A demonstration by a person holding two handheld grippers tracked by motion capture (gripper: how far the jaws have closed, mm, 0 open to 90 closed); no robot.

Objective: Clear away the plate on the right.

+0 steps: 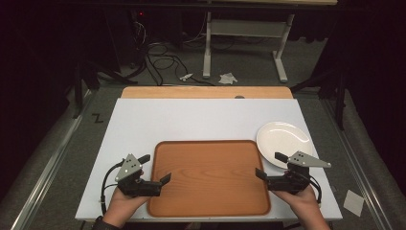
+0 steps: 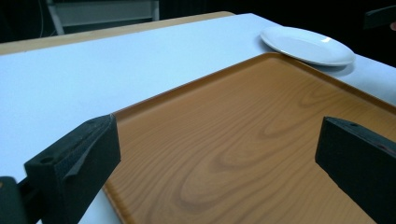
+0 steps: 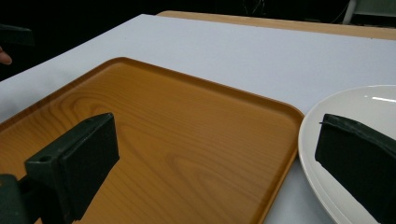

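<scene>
A white board (image 1: pixel 191 120) covers most of the surface, and a strip of bare light wood (image 1: pixel 206 92) shows along its far edge. Beyond that, on the grey floor (image 1: pixel 249 67), a tangle of black cables (image 1: pixel 160 62) lies near the white legs of another table (image 1: pixel 244 43). Two crumpled scraps of paper (image 1: pixel 228 78) rest just behind the surface. A black Z-shaped mark (image 1: pixel 97 117) sits on the floor at the left, and a pale square sheet (image 1: pixel 353 202) lies at the lower right.
</scene>
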